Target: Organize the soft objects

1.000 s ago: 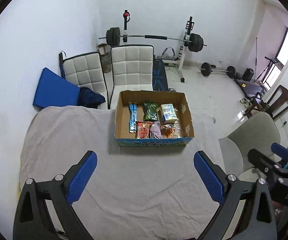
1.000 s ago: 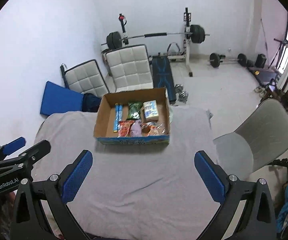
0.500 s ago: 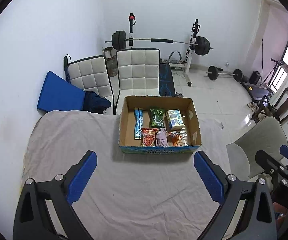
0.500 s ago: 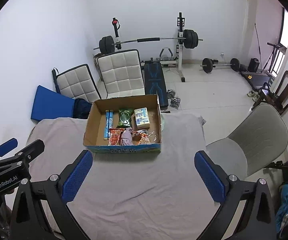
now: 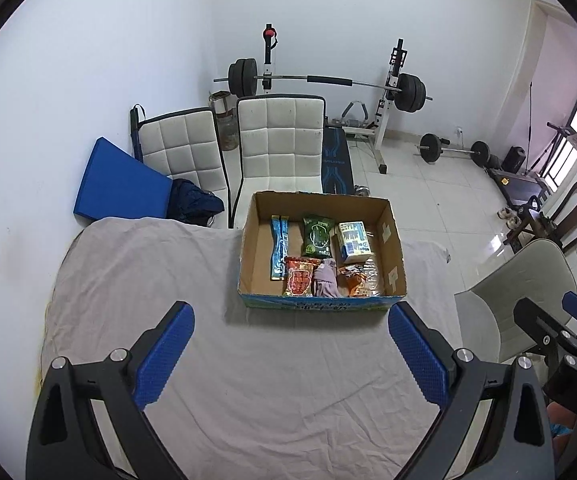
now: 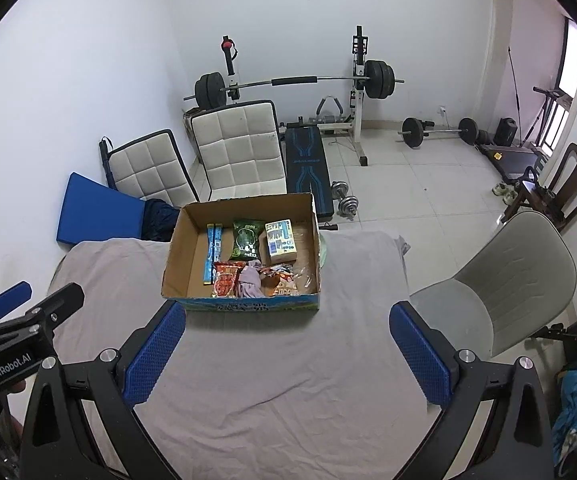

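An open cardboard box [image 5: 394, 240] [image 6: 176, 254] stands at the far side of a table under a grey cloth [image 5: 272, 380] [image 6: 280, 380]. It holds a blue strip pack [image 5: 279, 254], a green snack bag [image 5: 317, 236], a white and blue carton [image 5: 352, 240], a red packet [image 5: 299, 282], a mauve cloth [image 5: 325, 280] and an orange packet [image 5: 358, 285]. My left gripper [image 5: 290, 354] is open and empty, held above the cloth short of the box. My right gripper [image 6: 286, 354] is open and empty too, beside the left one.
Two white padded chairs [image 5: 280, 140] and a blue cushion [image 5: 116, 184] stand behind the table. A grey chair [image 6: 504, 284] is at the table's right. A barbell rack [image 5: 324, 84] and weights fill the far floor.
Both grippers have drawn back and risen, so the box looks farther off and lower in both views. Both stay open and empty.
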`<state>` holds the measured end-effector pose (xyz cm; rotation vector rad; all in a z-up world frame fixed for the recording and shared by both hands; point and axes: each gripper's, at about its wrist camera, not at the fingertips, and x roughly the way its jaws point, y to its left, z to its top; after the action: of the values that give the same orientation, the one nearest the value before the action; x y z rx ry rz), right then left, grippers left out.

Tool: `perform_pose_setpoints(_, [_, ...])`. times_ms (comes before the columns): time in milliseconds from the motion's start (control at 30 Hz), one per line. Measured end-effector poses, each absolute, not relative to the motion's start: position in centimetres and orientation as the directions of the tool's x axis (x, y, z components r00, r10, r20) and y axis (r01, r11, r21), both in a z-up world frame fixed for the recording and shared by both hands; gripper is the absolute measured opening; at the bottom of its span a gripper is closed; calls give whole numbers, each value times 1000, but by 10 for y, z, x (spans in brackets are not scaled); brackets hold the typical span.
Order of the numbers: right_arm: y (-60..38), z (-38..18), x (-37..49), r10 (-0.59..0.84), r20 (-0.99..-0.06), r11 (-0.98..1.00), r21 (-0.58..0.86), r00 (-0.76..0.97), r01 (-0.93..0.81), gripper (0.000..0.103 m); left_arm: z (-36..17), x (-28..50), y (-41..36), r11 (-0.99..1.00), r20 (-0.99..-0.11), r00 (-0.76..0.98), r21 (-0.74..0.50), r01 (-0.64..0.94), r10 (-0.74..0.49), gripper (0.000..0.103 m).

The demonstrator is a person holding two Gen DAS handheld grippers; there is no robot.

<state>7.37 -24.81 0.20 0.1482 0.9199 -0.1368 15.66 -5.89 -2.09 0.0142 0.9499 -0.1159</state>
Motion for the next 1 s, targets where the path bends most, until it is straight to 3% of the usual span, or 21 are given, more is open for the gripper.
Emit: perform_pose_setpoints(1000, [-249,-4,84,-79,-811,983,35,580,183,103,-27,159,-61,994,-816,572,-28,110,-86,100])
